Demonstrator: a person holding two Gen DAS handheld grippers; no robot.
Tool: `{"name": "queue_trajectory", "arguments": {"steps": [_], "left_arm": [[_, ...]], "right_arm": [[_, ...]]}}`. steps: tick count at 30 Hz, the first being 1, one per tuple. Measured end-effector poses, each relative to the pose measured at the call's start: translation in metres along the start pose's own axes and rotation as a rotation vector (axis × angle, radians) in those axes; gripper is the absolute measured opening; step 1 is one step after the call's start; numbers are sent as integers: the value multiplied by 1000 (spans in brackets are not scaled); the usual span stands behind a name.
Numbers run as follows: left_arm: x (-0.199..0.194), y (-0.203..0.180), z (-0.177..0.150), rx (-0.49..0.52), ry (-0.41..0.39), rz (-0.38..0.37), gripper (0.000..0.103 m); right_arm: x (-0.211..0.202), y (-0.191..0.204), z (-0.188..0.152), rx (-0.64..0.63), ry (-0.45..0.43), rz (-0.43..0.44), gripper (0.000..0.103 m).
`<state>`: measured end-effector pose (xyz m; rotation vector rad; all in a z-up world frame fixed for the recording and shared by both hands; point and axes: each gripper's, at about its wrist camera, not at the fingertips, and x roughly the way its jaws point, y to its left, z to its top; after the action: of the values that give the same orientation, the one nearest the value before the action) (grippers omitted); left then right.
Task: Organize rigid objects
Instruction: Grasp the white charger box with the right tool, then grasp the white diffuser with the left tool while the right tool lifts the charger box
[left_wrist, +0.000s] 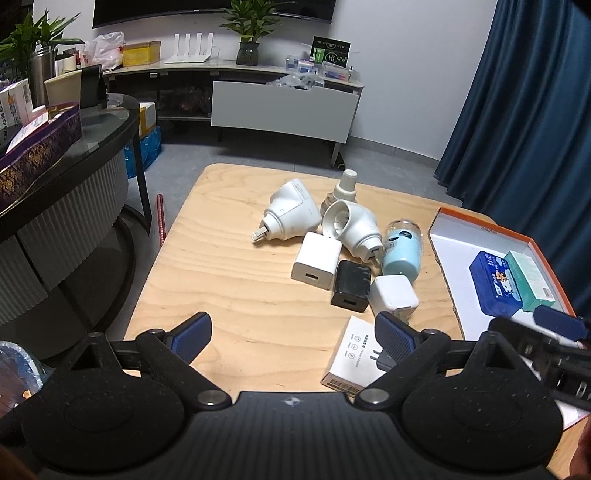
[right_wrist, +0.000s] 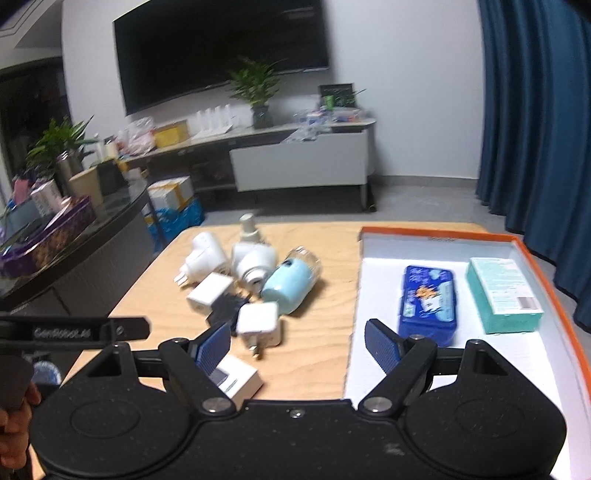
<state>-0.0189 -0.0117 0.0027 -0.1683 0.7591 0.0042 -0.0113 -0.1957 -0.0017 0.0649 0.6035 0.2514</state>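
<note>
A pile of chargers and plugs lies on the wooden table (left_wrist: 229, 280): two white round adapters (left_wrist: 293, 212), a white cube charger (left_wrist: 316, 260), a black charger (left_wrist: 351, 286), a small white charger (left_wrist: 393, 297), a light blue bottle (left_wrist: 402, 253) and a flat white adapter box (left_wrist: 354, 354). An orange-rimmed white box lid (right_wrist: 436, 232) at the right holds a blue tin (right_wrist: 428, 302) and a teal box (right_wrist: 504, 293). My left gripper (left_wrist: 293, 341) is open and empty, near the white box. My right gripper (right_wrist: 297, 349) is open and empty, over the lid's left edge.
A dark round glass-topped table (left_wrist: 85, 147) with boxes stands to the left. A TV cabinet (left_wrist: 280, 107) is along the far wall, and blue curtains (left_wrist: 524, 92) hang at the right. A red strip (left_wrist: 160, 218) stands by the table's left edge.
</note>
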Motion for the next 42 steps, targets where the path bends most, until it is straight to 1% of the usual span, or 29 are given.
{"name": "queue_trajectory", "arguments": {"steps": [4,7,12,15,17,22,24,25,26,27,28,31,34,35,36,38,40,41,42], "left_arm": [[3,3,1,-3,3,3,97],[5,7,3,-2,4,10,97],[9,15,8,5,5,19,98],[16,20,13,16,8,26,99],[23,25,18,19,11,34,99],[48,33,40,34,12,37,100],[60,34,50,45,14,32,100],[67,32,55,56,16,28,100],[74,31,58,71,20,23,100],[82,29,62,87,28,17,100],[89,27,64,103,33,12,100],[110,22,71,140,44,2,100],[129,20,76,172,62,-11,100],[134,19,76,184,63,-19,102],[137,20,78,189,54,-34,102],[145,18,80,218,68,-49,100],[149,19,79,233,62,-70,100],[153,20,80,227,65,-82,95],[156,21,80,219,74,-95,86]], "right_arm": [[7,11,-3,-82,35,77,94],[18,21,-4,-163,77,141,94],[42,41,-4,-287,144,210,94],[59,51,-2,-336,181,230,94],[70,55,-2,-346,200,235,94],[91,66,-6,-381,244,240,94],[97,69,-9,-384,257,244,94],[100,69,-11,-386,264,243,90],[102,70,-12,-389,272,242,89],[102,70,-13,-381,271,247,81],[102,68,-13,-365,268,258,71],[98,65,-10,-324,274,212,71],[89,54,-5,-262,238,210,71],[85,49,-3,-243,226,209,71],[81,45,-2,-229,214,211,71],[72,36,-1,-196,192,217,71],[65,31,-1,-168,181,210,71],[63,28,-1,-157,176,203,71],[61,25,-1,-146,172,196,71]]}}
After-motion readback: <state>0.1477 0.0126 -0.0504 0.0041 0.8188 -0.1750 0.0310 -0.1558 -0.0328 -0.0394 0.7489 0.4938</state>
